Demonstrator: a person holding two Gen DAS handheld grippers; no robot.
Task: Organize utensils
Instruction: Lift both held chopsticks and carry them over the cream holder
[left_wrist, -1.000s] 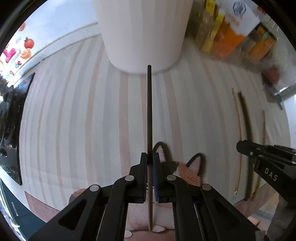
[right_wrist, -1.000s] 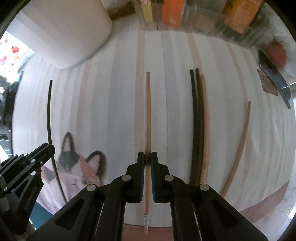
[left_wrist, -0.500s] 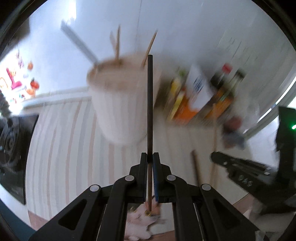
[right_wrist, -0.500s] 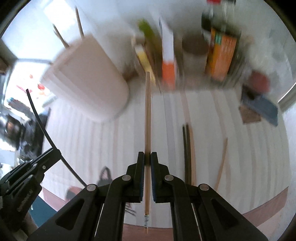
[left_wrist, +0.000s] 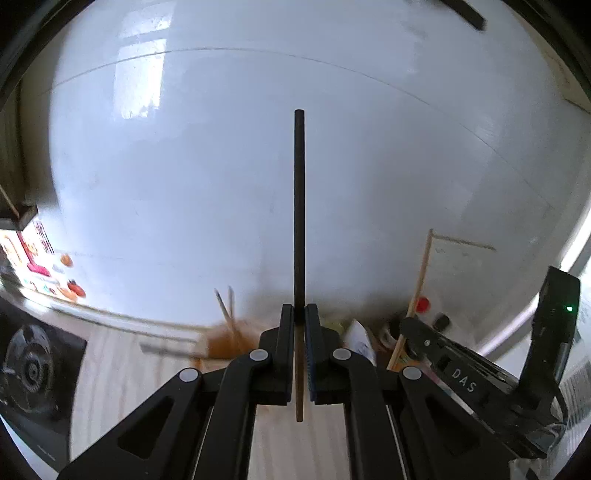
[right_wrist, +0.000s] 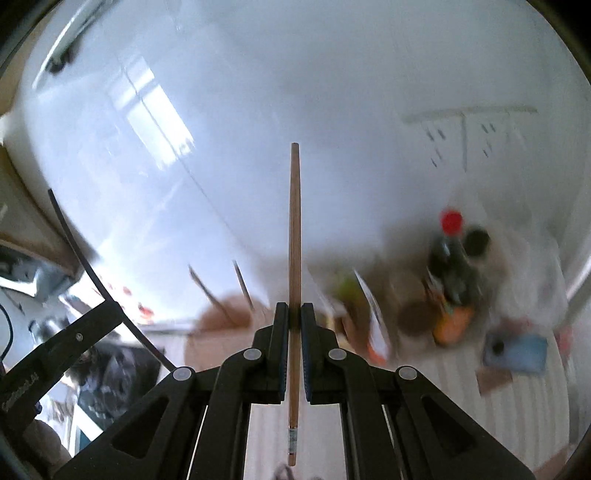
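Observation:
My left gripper (left_wrist: 299, 314) is shut on a black chopstick (left_wrist: 299, 206) that stands up in front of the white wall. My right gripper (right_wrist: 290, 314) is shut on a light wooden chopstick (right_wrist: 294, 229), also lifted high. In the left wrist view the right gripper (left_wrist: 410, 326) appears at the lower right with its wooden chopstick (left_wrist: 421, 277). The left gripper (right_wrist: 110, 310) with the black chopstick (right_wrist: 79, 254) shows at the lower left of the right wrist view. The utensil holder (right_wrist: 229, 317) is blurred below, with chopsticks sticking out of it.
Bottles with red and dark caps (right_wrist: 452, 258) and cartons stand against the wall at the right. A blue item (right_wrist: 517, 354) lies on the striped cloth (right_wrist: 461, 402). A black stove burner (left_wrist: 33, 365) sits at the far left.
Both grippers have risen well above the table with their chopsticks and tilted up. The view went from the striped cloth and holder to mostly white wall.

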